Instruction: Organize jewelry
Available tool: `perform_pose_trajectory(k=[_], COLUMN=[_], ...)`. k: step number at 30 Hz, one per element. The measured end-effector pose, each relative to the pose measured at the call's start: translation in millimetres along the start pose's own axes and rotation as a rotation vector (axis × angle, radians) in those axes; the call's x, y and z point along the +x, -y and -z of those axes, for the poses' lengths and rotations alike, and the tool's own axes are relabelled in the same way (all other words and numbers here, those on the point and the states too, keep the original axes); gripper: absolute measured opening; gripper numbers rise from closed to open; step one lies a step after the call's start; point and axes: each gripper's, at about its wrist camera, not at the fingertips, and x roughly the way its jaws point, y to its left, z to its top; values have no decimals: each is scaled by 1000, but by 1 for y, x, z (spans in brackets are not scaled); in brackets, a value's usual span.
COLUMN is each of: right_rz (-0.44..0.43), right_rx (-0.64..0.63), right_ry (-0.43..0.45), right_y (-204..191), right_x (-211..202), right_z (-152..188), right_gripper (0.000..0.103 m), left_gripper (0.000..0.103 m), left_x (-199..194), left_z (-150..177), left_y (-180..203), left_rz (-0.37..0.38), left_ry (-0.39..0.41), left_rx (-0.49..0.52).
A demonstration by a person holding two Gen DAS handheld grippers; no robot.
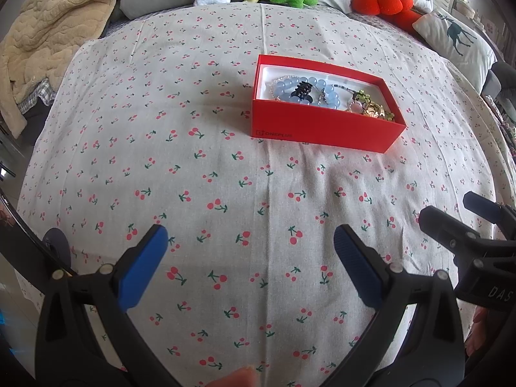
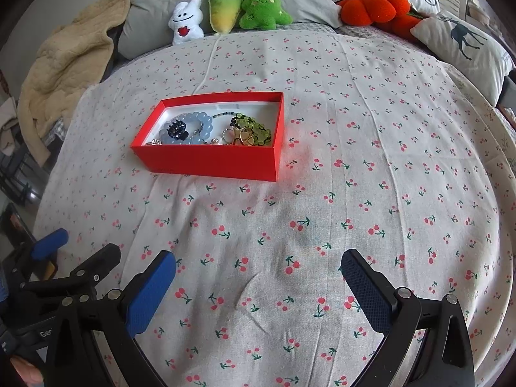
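A red box (image 1: 322,129) (image 2: 209,161) sits on the cherry-print bedspread, white inside. It holds a pale blue bead bracelet (image 1: 290,95) (image 2: 201,122), a black hair clip (image 1: 301,89) (image 2: 176,130), a green bead bracelet (image 2: 254,127) and gold pieces (image 1: 374,109) (image 2: 245,137). My left gripper (image 1: 250,238) hovers open over bare cloth, well short of the box. My right gripper (image 2: 258,264) is open too, nothing between its blue pads. Each gripper appears at the edge of the other's view: right gripper (image 1: 451,213), left gripper (image 2: 87,242).
Plush toys line the far edge of the bed: a white one (image 2: 185,24), a yellow-green one (image 2: 224,8), a green one (image 2: 262,8) and orange ones (image 2: 371,9). A beige blanket (image 1: 48,38) lies at the left. Pillows (image 2: 464,48) sit at the right.
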Motion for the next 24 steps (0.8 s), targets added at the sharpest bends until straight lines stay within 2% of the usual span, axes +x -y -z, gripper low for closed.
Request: perform_pose_trajectory(k=[24], right_rz=[24], right_rx=[-4], right_ry=[5], right_y=[2], right_x=[0], right_z=[-3], right_gripper=[103], left_gripper=[102], left_x=[6], left_z=[-3], left_y=[4], left_rz=[-12], left_ry=[-5], left_rx=[2])
